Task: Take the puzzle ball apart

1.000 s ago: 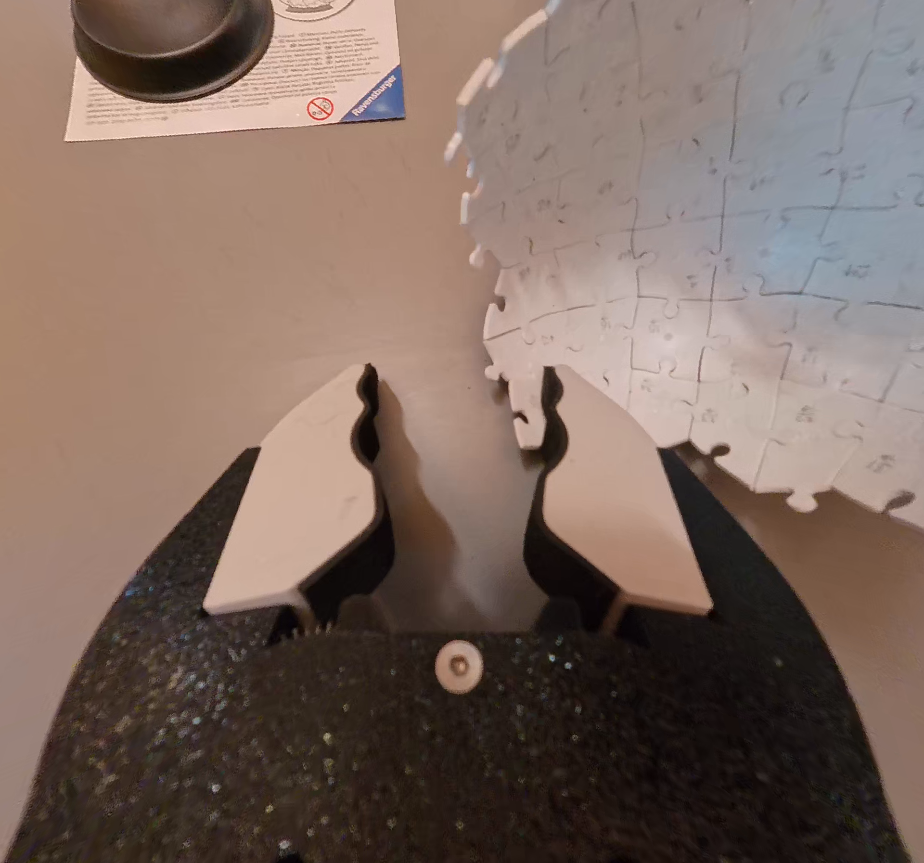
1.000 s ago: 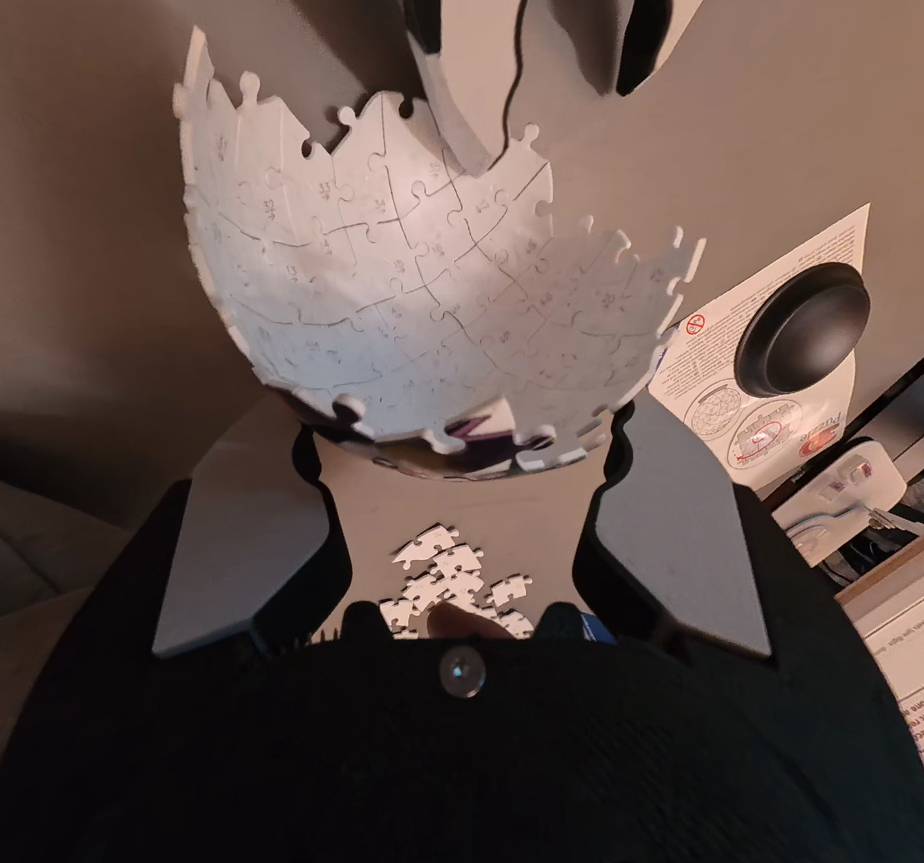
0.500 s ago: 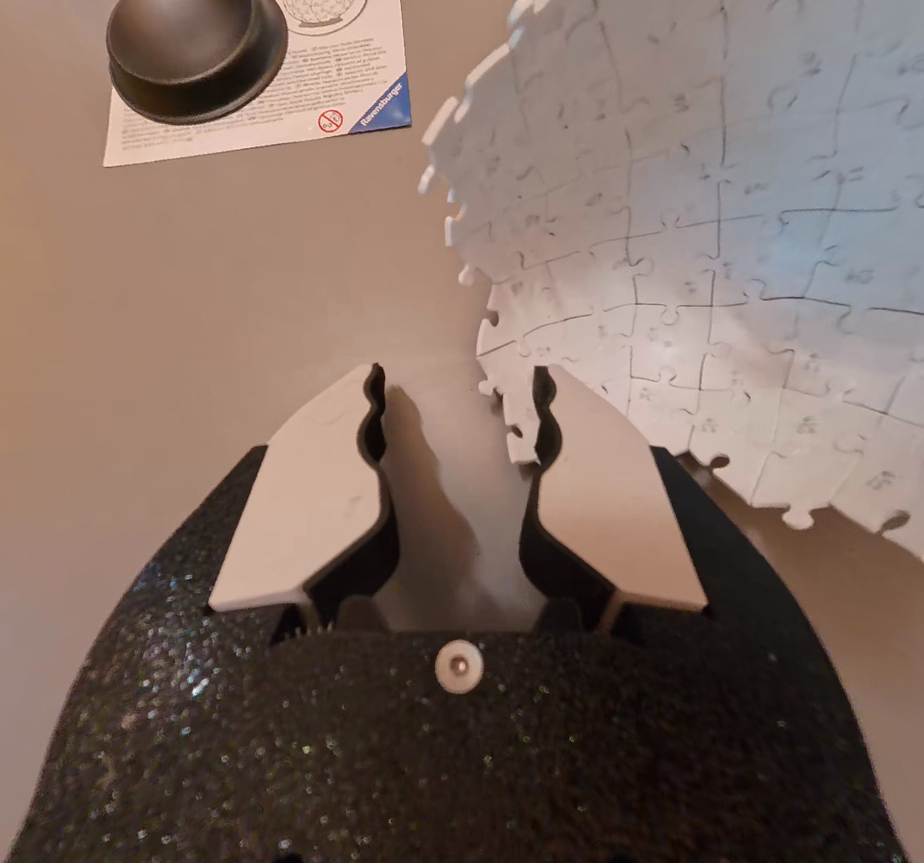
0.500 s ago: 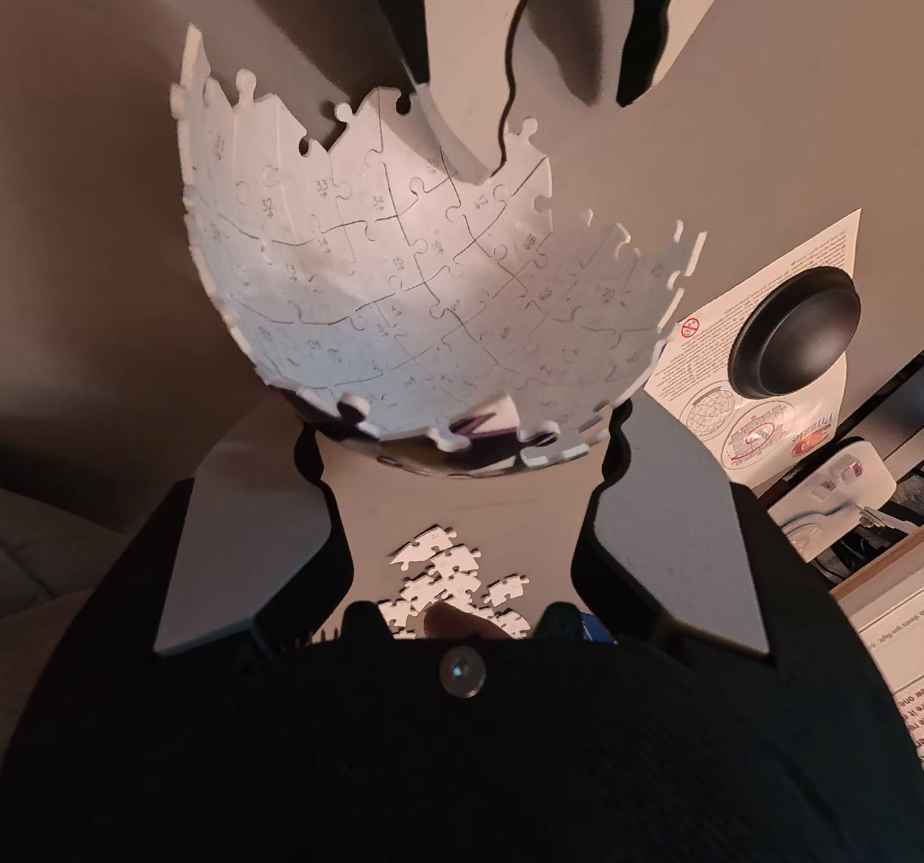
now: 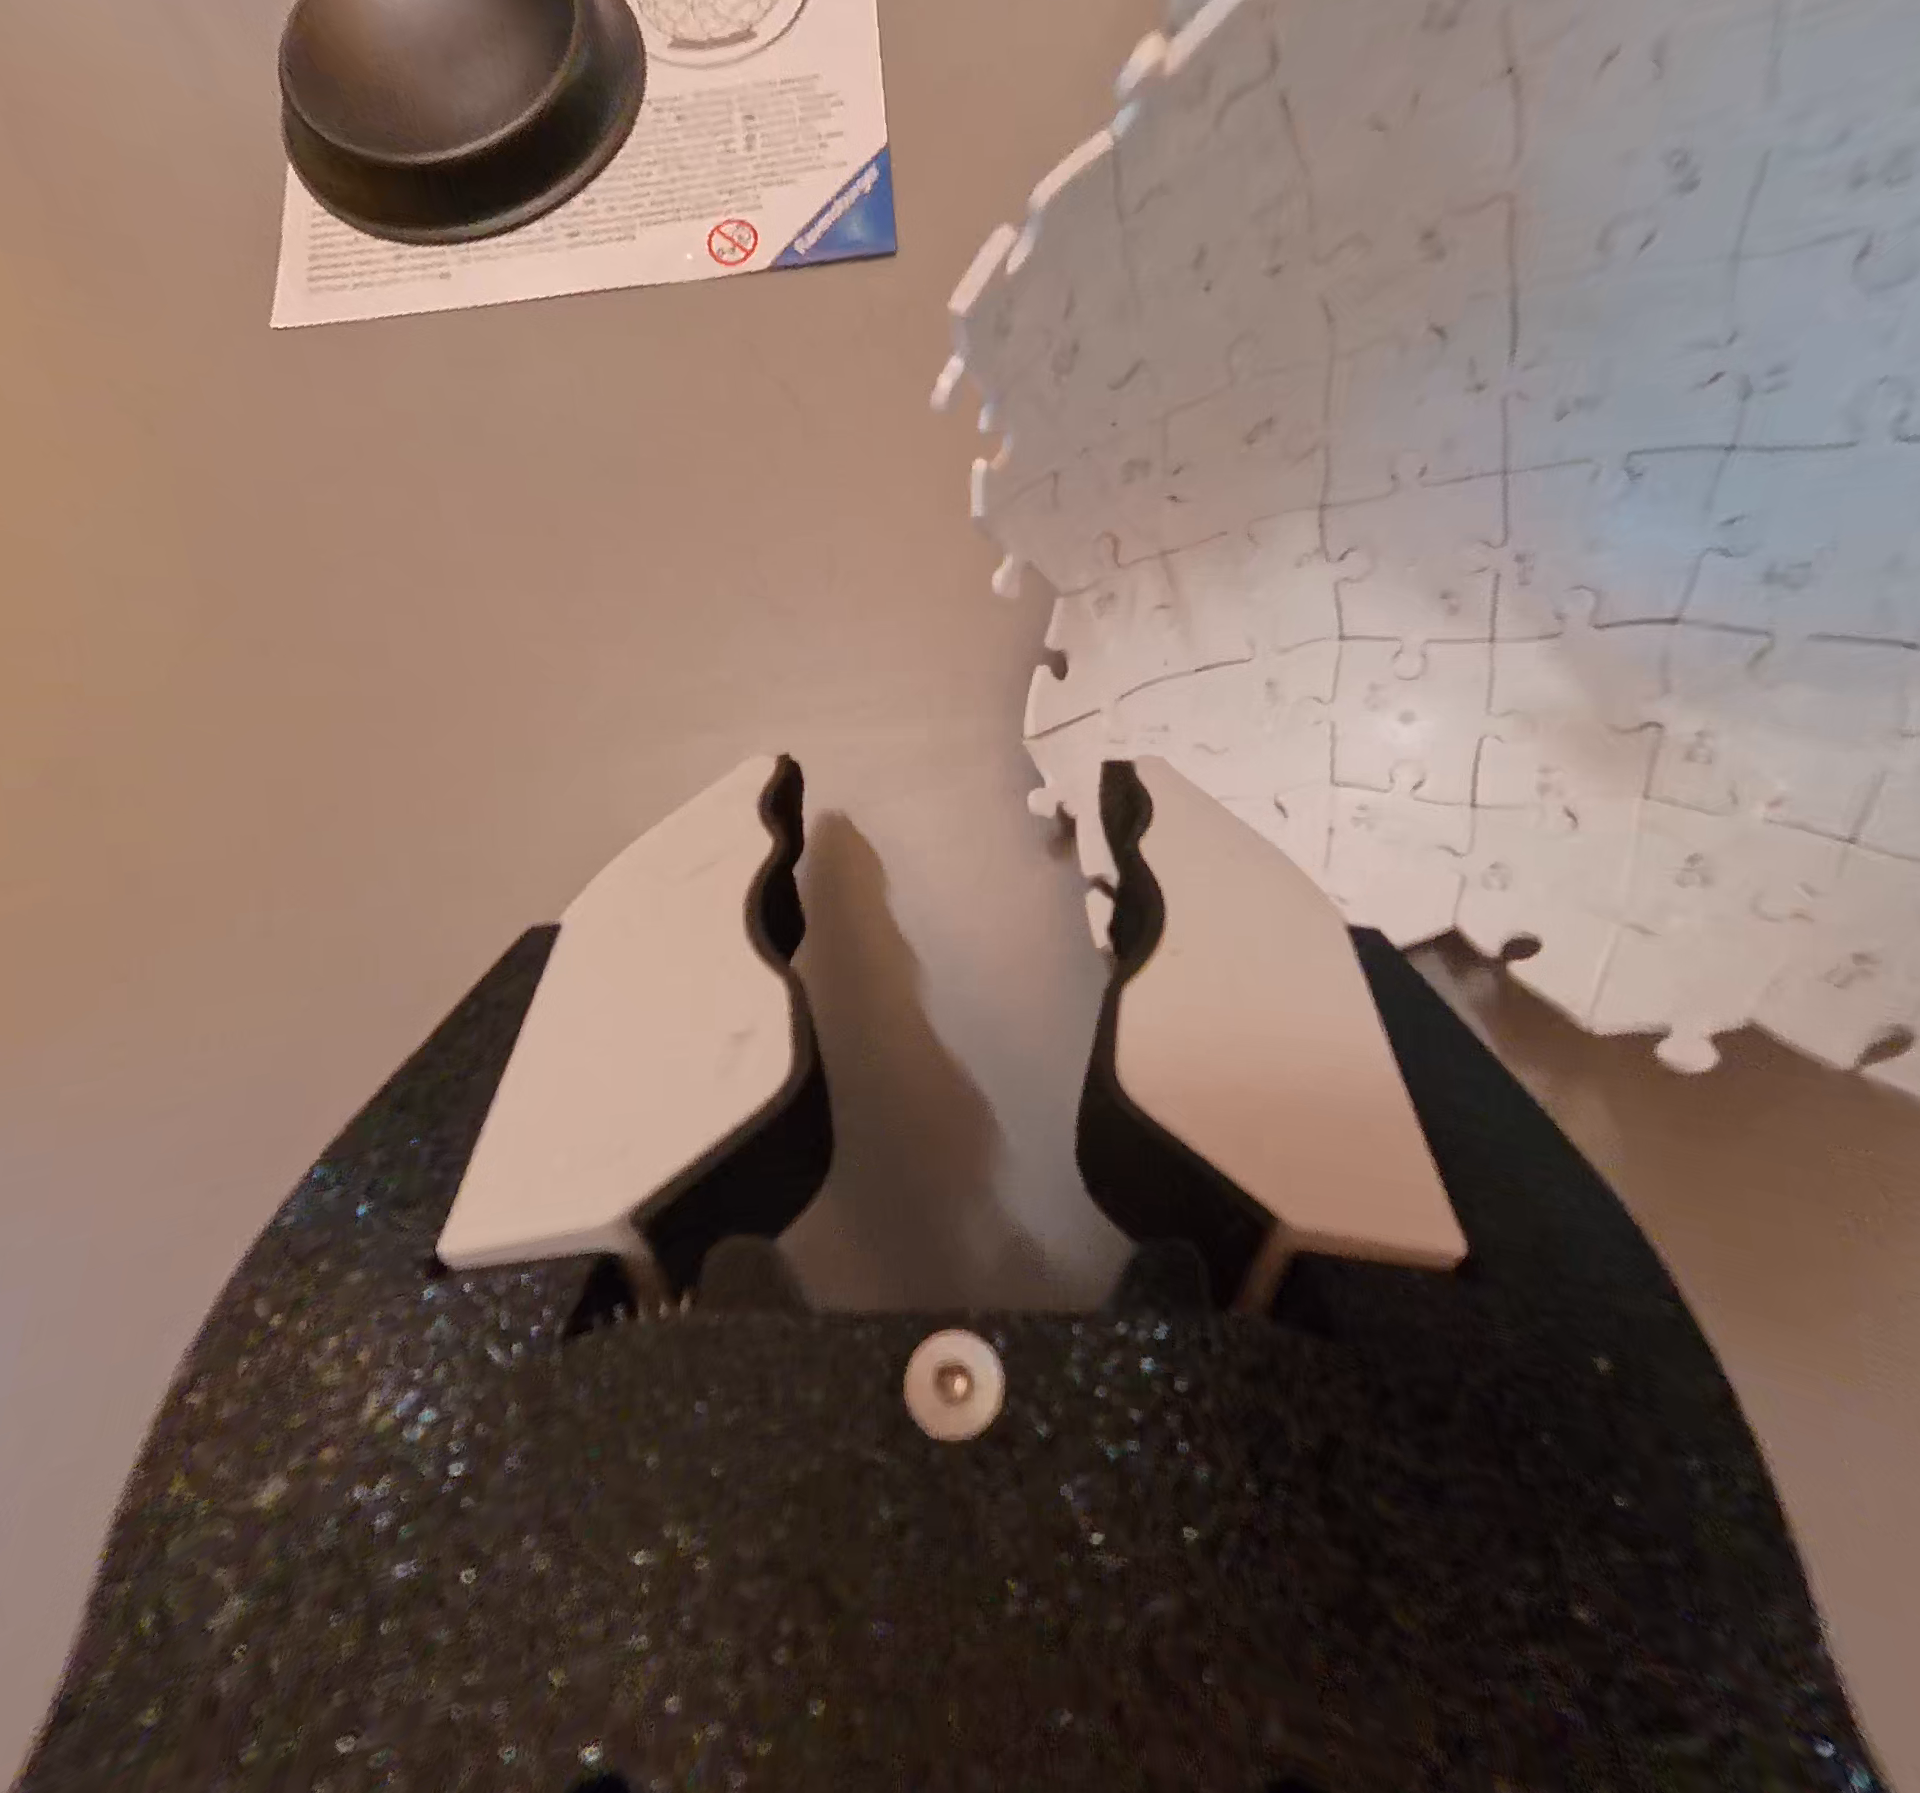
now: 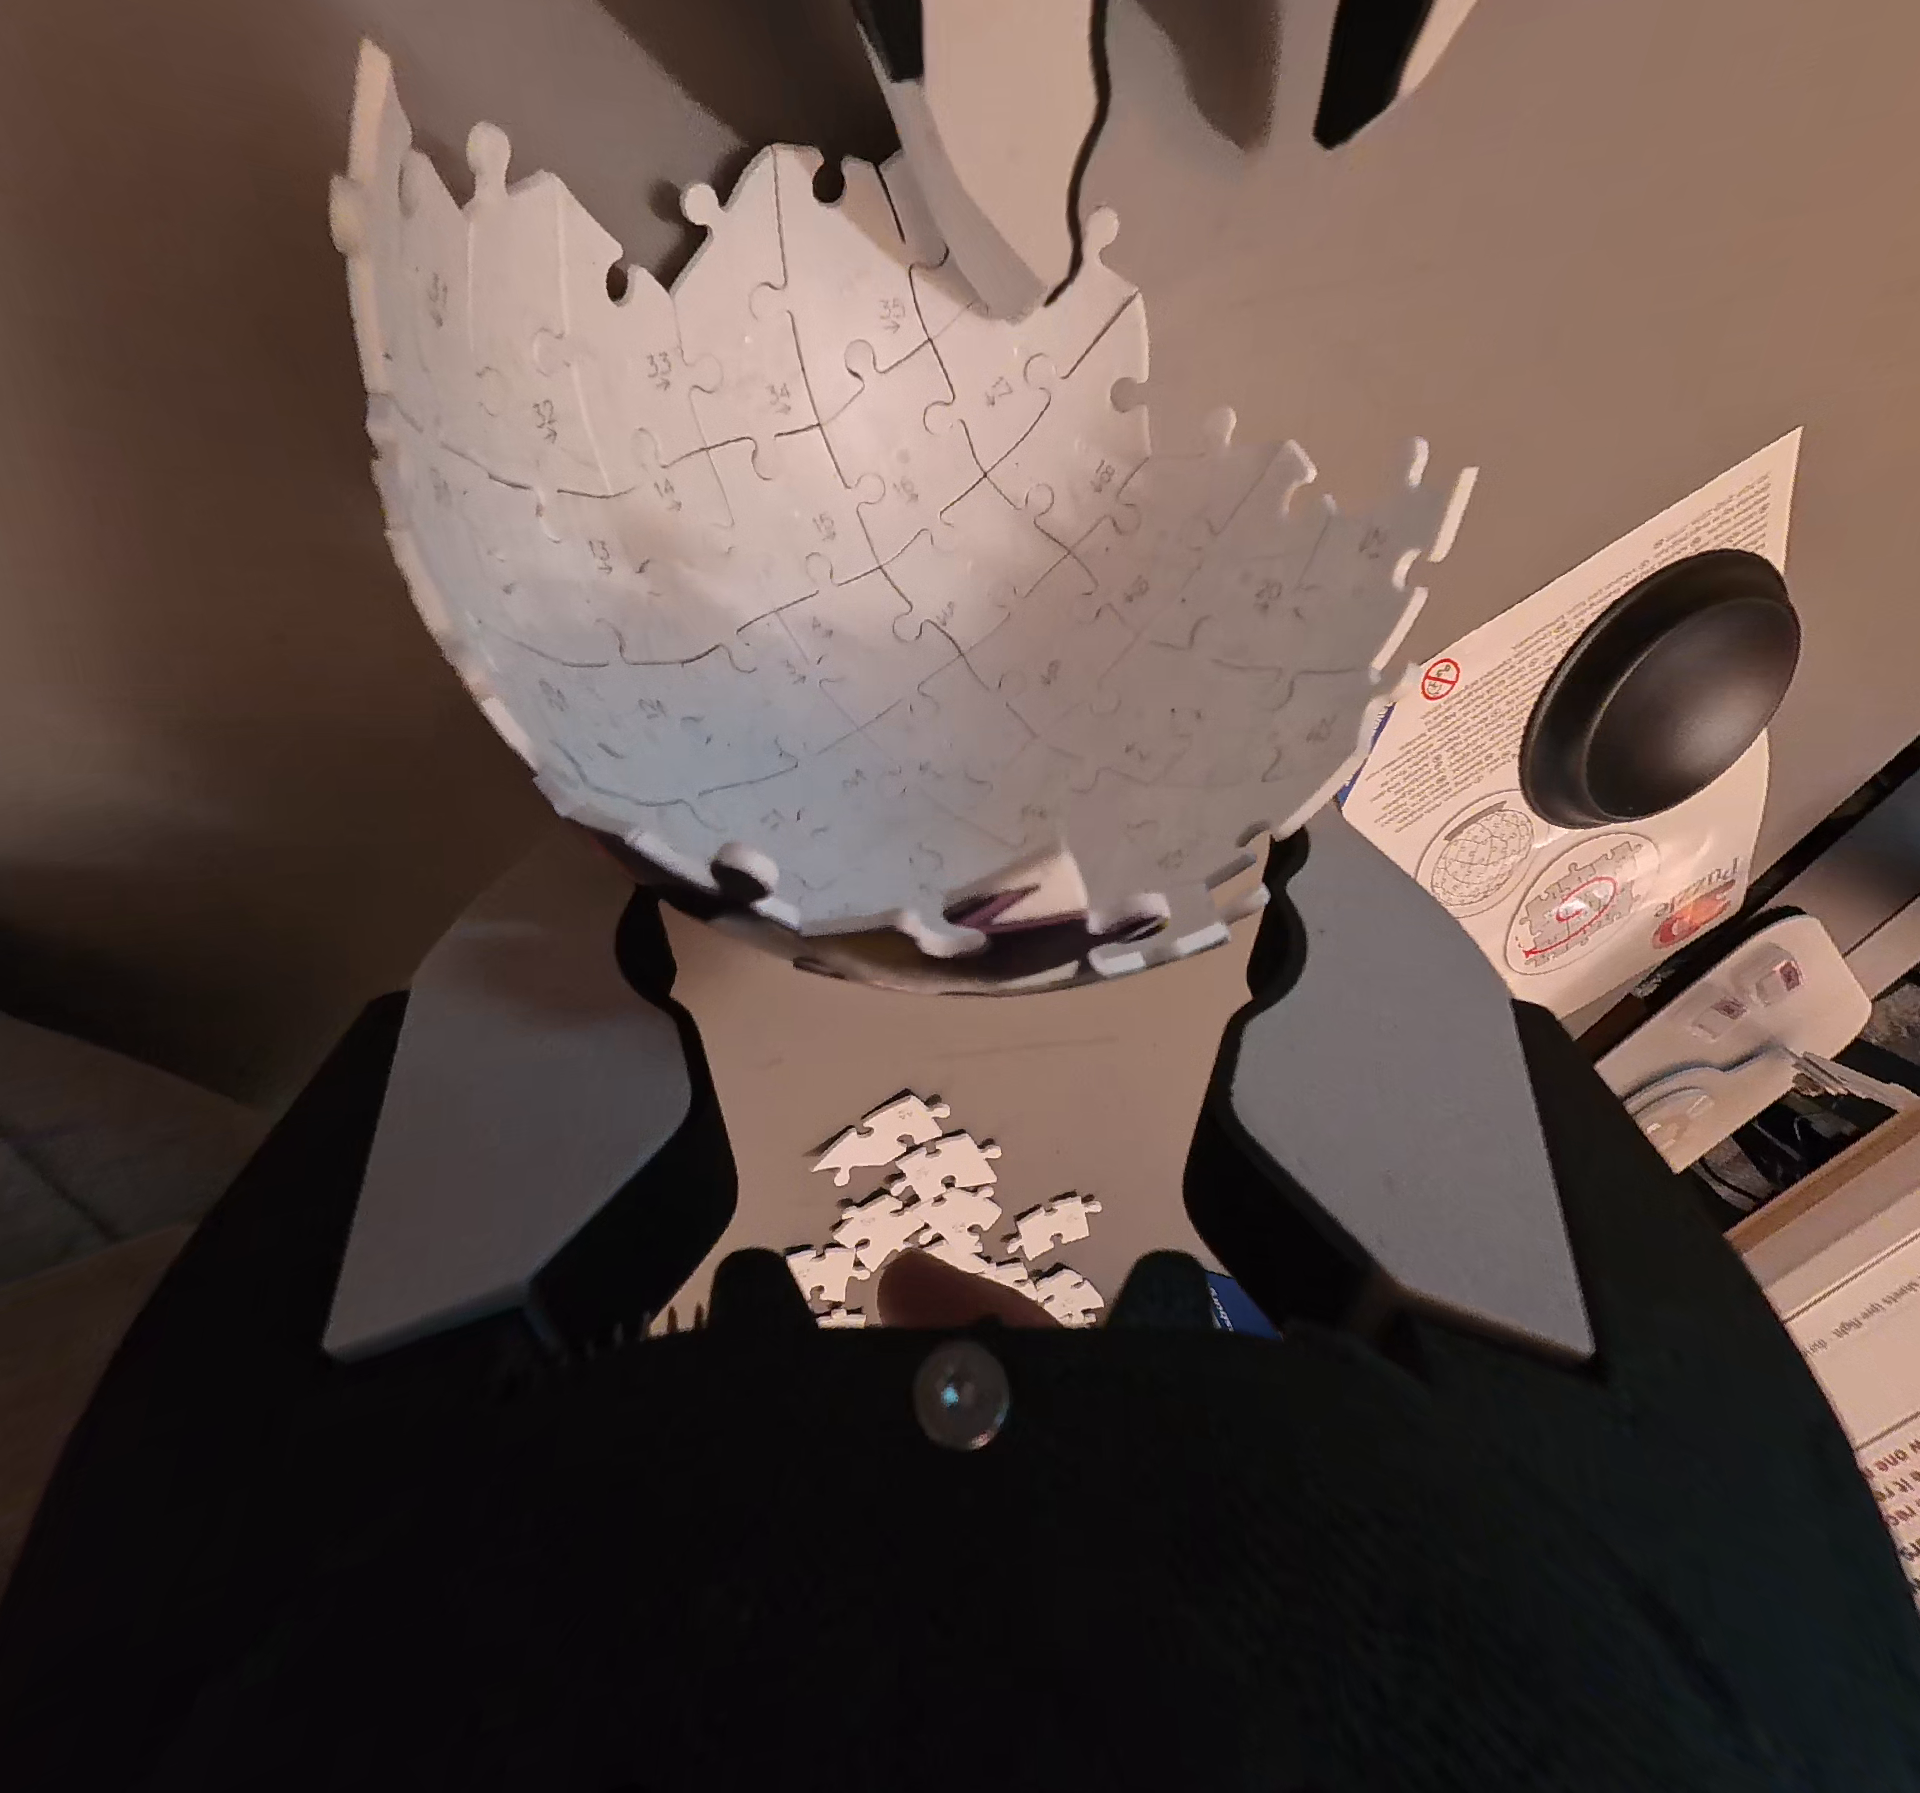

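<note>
Roughly half of the ball (image 6: 831, 580) is judged gone: what remains is a bowl-shaped shell with a ragged, tabbed rim, white numbered inner face up, coloured print showing only at the near lower edge. A good number of pieces are still interlocked, so plenty of work is judged left.

Removed pieces (image 6: 935, 1213) are seen piled loose on the table (image 5: 416, 600), white side up, just behind the right gripper's fingers. No tray or box for them is visible.

The shell is held off the table, between the fingers of the right gripper (image 6: 956, 896). The jaws are spread wide, about the shell's width; whether they actually bear on the shell cannot be told, the contact points being hidden under the rim.

The left gripper (image 5: 951, 777) is part-open, nothing pinched. Its right finger (image 5: 1226, 964) sits at the shell's far rim, and in the right wrist view that finger appears to lie over the inside of the wall, the other outside. A rim piece is judged to be the next grab.

The black stand (image 5: 457, 76), dish-topped, is empty and rests on the leaflet (image 5: 810, 216), well apart from the ball. More paper and clutter are seen at the right edge of the table.
</note>
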### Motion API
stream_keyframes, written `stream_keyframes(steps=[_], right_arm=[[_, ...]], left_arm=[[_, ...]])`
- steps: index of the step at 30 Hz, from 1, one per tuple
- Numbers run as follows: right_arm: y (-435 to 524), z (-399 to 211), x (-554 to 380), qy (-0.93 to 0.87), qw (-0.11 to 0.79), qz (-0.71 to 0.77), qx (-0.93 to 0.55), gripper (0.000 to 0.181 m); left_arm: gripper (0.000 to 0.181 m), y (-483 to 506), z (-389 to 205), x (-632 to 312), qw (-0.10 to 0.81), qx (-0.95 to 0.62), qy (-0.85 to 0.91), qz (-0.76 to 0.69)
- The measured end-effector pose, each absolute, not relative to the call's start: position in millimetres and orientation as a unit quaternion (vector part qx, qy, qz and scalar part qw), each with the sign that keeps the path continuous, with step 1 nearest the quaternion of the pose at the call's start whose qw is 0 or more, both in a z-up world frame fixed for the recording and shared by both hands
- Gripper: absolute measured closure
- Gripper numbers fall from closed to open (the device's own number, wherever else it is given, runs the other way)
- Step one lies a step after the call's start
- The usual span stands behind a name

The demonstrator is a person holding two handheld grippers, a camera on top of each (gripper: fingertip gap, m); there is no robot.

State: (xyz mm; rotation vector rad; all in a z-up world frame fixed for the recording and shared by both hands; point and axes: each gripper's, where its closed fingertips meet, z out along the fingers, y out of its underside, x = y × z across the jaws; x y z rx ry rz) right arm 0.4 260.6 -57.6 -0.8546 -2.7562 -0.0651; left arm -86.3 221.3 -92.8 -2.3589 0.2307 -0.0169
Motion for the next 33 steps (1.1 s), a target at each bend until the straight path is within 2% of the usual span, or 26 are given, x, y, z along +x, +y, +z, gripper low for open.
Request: stream_keyframes(steps=[33], right_arm=[[259.7, -59.1, -0.8, -0.948, 0.128, -0.031, -0.290, 0.070]], left_arm=[[0.132, 211.4, -95.6, -73.1, 0.338, -0.928, 0.155, 0.000]])
